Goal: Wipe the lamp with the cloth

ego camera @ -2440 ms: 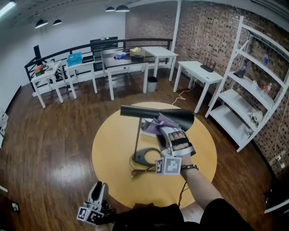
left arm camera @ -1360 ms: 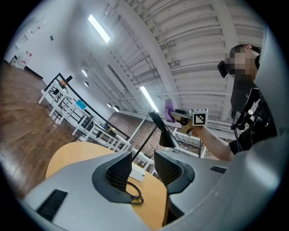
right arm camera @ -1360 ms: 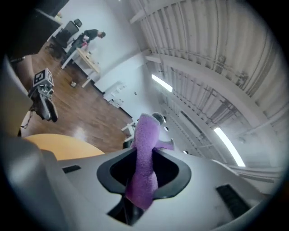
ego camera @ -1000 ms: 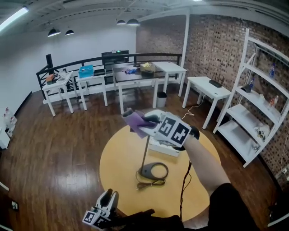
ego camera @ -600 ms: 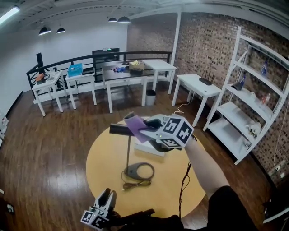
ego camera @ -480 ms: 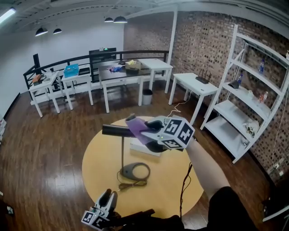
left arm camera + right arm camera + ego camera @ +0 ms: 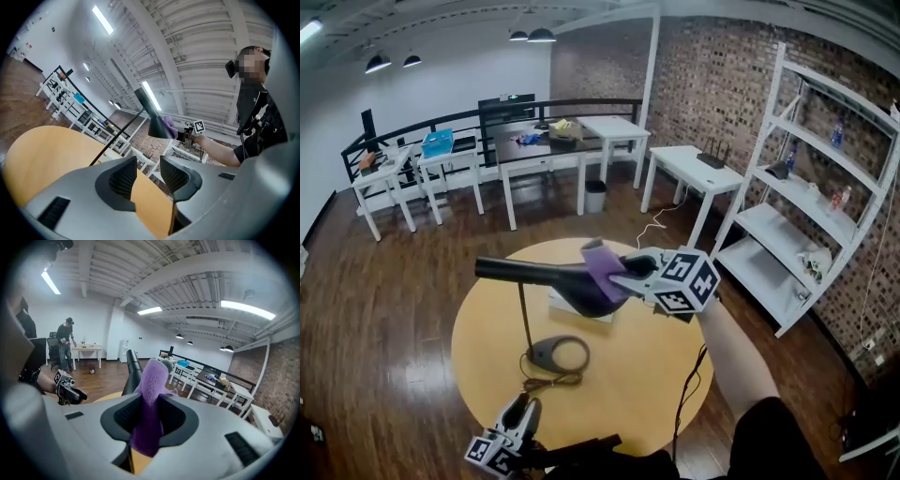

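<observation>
Our right gripper (image 7: 625,274) pinches the cloth (image 7: 602,266) on the lamp (image 7: 565,284) on the table (image 7: 661,370), our left gripper (image 7: 518,411) hangs spread and empty, so a hard push could tip the lamp.

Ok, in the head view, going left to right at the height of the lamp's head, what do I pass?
lamp → purple cloth → right claw → white shelf unit
</observation>
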Demonstrator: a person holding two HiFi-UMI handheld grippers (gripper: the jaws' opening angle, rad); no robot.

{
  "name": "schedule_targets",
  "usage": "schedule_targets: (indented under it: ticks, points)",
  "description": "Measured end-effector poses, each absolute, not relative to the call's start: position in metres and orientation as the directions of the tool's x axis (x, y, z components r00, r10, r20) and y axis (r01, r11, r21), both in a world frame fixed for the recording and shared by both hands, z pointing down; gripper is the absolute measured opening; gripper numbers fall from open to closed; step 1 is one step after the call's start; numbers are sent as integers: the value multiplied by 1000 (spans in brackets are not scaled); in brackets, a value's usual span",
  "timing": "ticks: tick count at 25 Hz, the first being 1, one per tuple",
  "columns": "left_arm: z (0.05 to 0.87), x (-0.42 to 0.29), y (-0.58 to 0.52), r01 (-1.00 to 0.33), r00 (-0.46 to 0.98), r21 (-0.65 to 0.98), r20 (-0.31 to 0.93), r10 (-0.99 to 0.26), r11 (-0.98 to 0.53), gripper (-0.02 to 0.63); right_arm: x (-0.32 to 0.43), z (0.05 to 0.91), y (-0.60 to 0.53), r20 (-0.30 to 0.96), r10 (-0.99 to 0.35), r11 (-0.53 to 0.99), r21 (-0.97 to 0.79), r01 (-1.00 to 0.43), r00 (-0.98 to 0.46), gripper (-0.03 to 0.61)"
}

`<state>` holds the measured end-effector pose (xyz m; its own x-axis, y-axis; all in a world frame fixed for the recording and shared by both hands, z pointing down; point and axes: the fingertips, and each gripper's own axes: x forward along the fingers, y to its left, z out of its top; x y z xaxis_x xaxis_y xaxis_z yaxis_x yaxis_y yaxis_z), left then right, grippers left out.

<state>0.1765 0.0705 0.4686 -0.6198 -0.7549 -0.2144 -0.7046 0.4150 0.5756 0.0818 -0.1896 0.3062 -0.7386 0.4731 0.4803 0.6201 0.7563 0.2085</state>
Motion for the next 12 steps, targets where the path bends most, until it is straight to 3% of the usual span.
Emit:
schedule_targets:
  ticks: [8,12]
  points:
    - [469,183,66,-679,-651,578,-190,-735,452,152,92,309,-213,419,508,785,134,605,-752,103]
    - [476,184,75,-664,-662,587,-174,-729,464,152,88,306,-204,466,447,761,251,598,-764,101]
